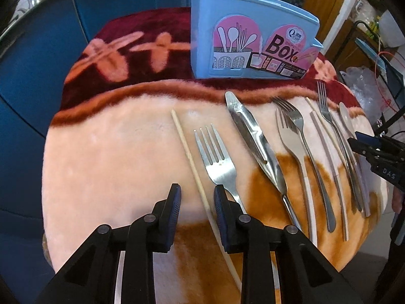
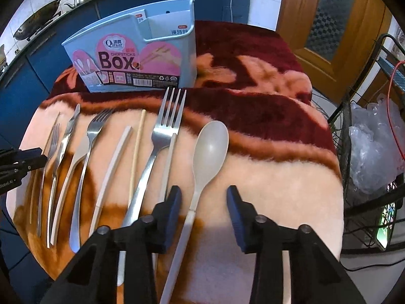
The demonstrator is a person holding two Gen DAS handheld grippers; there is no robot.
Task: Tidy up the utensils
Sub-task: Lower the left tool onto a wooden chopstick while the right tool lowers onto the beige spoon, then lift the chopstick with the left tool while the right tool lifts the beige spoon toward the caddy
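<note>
The left gripper [image 1: 197, 197] straddles a wooden chopstick [image 1: 188, 154], fingers apart, not pressing; the right gripper [image 2: 203, 197] likewise brackets the grey spoon [image 2: 208, 149] (both lie on the blanket-covered surface [image 1: 114, 152]).

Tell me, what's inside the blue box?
Looking into the blue box from the right wrist view, only bare walls, a divider and a sticker show near the top. Its front wall hides the bottom, so anything lying low stays unseen.
</note>
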